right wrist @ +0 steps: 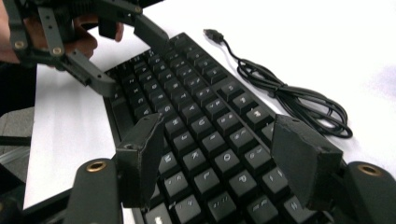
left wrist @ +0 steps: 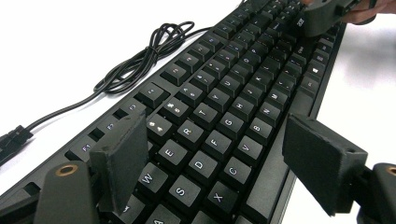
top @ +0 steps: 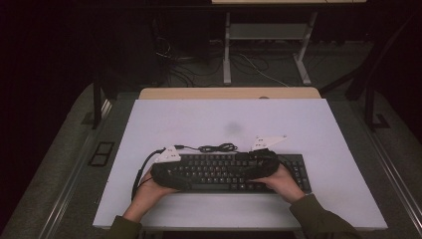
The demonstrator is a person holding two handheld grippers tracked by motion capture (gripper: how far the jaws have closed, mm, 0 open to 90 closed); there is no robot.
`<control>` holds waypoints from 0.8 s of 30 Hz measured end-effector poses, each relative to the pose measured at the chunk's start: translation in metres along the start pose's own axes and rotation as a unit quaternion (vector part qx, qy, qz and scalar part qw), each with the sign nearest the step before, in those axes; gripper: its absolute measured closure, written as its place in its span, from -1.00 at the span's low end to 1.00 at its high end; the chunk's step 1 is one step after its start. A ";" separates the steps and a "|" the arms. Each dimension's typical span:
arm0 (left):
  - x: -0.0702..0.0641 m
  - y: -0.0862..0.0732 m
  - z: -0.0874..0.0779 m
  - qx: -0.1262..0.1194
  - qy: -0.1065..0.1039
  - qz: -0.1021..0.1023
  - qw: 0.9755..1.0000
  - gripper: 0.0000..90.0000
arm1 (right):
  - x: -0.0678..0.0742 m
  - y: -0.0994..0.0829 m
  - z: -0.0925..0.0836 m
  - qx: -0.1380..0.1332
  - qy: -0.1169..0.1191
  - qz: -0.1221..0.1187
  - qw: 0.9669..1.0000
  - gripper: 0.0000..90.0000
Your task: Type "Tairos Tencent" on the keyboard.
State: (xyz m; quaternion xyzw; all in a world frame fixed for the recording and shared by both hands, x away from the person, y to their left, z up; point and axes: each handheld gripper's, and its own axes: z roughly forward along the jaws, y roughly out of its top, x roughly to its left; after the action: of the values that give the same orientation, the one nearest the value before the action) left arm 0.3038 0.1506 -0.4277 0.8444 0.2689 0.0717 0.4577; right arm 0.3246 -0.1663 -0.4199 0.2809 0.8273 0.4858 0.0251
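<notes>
A black keyboard (top: 219, 172) lies near the front edge of the white table (top: 224, 119), its keys facing up. Its black cable (top: 216, 147) is coiled just behind it, with the plug lying loose. My left gripper (top: 185, 175) hovers over the keyboard's left end. In the left gripper view (left wrist: 215, 154) its jaws stand open above the letter keys (left wrist: 224, 107), with nothing pinched. My right gripper (top: 245, 168) is over the right-middle part. Its jaws are open too, seen in the right gripper view (right wrist: 219, 154) spread above the keys (right wrist: 201, 121). The left gripper (right wrist: 133, 60) spans the keyboard's far end there.
The coiled cable (right wrist: 289, 93) lies on the table beside the keyboard's back edge. A wooden strip (top: 229, 93) borders the table's far side. Beyond it the floor holds desk legs (top: 227, 50) and loose wires. White table surface stretches behind the keyboard.
</notes>
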 end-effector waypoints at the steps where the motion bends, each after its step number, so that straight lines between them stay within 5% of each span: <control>1: 0.000 0.000 0.000 0.000 0.001 0.000 1.000 -0.51 | -0.001 0.001 0.001 -0.002 0.001 -0.001 1.000 -0.25; 9: 0.001 0.000 -0.003 0.001 0.005 0.005 1.000 -0.38 | -0.001 0.007 0.010 -0.009 0.004 -0.001 1.000 -0.26; 24: 0.008 -0.002 -0.015 -0.001 0.017 0.008 1.000 0.31 | -0.001 0.004 0.013 -0.002 0.004 0.001 1.000 -0.30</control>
State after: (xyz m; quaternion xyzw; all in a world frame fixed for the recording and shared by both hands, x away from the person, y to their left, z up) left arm 0.3044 0.1670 -0.4221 0.8445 0.2700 0.0903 0.4536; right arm 0.3312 -0.1549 -0.4232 0.2801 0.8261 0.4885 0.0220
